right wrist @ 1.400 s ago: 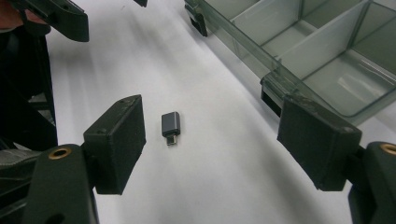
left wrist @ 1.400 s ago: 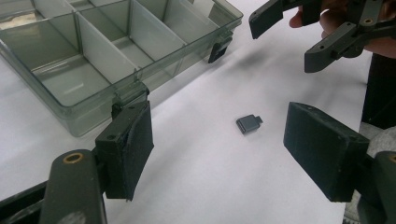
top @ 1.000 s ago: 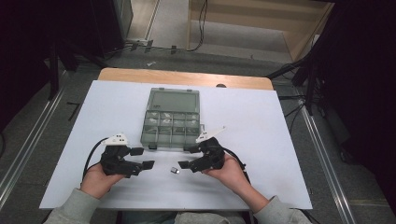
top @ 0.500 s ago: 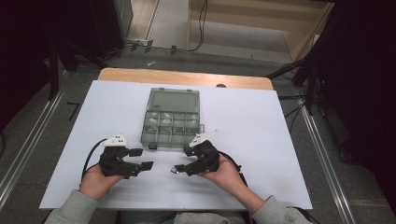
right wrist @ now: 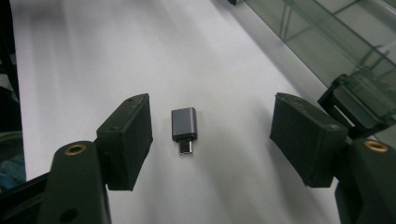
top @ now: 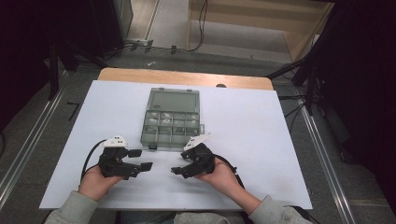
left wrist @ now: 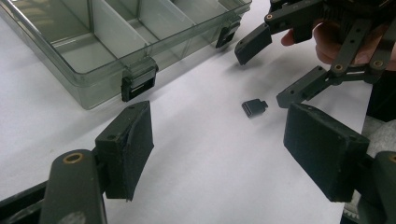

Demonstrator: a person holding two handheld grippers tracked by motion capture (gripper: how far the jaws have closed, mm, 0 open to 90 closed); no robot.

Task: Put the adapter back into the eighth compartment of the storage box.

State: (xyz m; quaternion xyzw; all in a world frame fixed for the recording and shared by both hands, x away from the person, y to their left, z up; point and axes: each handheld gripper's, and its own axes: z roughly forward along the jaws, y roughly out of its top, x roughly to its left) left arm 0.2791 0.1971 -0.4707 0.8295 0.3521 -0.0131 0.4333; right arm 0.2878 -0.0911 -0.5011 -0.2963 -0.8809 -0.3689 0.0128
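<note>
Both forearms enter from the bottom of the high view, each hand wrapped around a gripper body and resting low over the table. The left gripper (top: 142, 159) points toward the right, its jaws standing well apart with nothing between them. The right gripper (top: 180, 169) points toward the left, facing the other, and is tilted slightly downward; its jaws have just been closing but remain wide apart, pressing on nothing. A cable trails back from each gripper toward the person.
</note>
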